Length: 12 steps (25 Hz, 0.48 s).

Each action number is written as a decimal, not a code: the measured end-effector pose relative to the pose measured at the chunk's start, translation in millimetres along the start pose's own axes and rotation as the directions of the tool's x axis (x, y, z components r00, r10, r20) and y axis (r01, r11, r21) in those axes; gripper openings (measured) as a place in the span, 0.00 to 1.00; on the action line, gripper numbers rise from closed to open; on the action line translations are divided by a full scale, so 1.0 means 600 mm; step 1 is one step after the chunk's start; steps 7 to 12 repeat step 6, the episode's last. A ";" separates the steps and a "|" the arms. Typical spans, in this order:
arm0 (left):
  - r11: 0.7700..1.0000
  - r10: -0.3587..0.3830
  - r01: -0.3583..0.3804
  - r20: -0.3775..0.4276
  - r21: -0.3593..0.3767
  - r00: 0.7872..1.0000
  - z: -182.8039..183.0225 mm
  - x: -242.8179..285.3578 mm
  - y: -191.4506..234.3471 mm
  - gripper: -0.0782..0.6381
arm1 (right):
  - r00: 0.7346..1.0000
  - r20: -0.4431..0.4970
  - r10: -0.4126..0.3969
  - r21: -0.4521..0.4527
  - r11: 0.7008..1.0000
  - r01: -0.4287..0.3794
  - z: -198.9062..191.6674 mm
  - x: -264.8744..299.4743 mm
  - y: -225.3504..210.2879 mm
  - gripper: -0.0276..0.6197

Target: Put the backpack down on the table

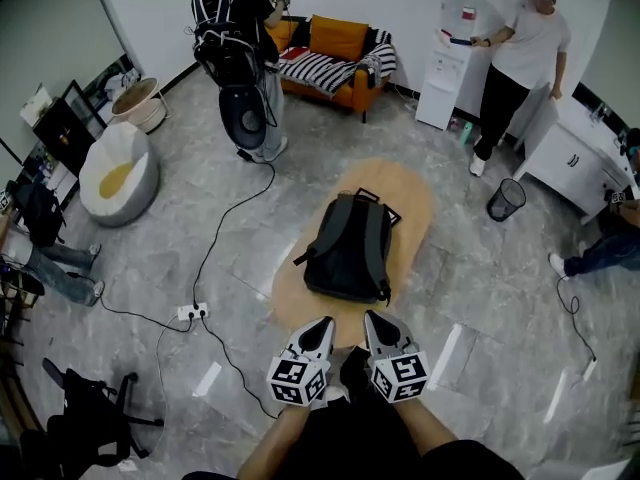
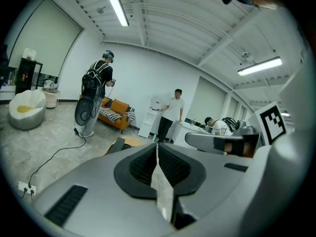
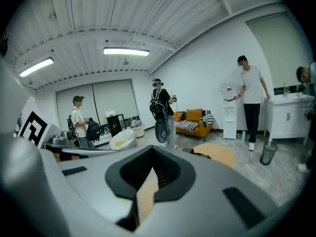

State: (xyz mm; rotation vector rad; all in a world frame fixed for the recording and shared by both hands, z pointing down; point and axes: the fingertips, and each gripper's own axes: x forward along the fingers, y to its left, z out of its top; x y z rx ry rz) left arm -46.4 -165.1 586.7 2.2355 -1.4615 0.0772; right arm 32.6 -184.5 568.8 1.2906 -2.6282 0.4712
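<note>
Your backpack already lies flat on the oval wooden counter in the middle of the head view. Its handle points to the upper right, and one loose strap pokes out to the left near the rim. As far as you can see it rests within the top, with bare wood showing above and to the right of it. Your left gripper and right gripper sit side by side at the lower centre of the frame, just below the backpack's near edge and apart from it; neither touches the fabric. In each gripper view the jaws are pressed together with nothing between them. The left gripper view shows only a pale sliver past the closed pads, and the right gripper view only a tan one, so neither hand is carrying anything. Judged from how things lie, the set-down is done: the backpack's weight is on the counter and no part of it is held. Nothing of the task seems left for you beyond steering the jaws clear of that strap. If you want a check, look whether the lower left corner, which lies close to the rim, sits fully on the wood.
</note>
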 end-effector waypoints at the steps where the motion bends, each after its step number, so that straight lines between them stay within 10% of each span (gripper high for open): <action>1: 1.000 0.000 0.000 0.001 -0.001 1.000 -0.005 -0.010 -0.004 0.14 | 1.000 -0.001 0.005 -0.011 1.000 -0.005 -0.003 -0.007 0.011 0.06; 12: 1.000 0.008 -0.008 0.004 0.002 1.000 -0.027 -0.059 -0.019 0.14 | 1.000 -0.009 0.019 -0.029 0.999 -0.019 -0.022 -0.041 0.057 0.06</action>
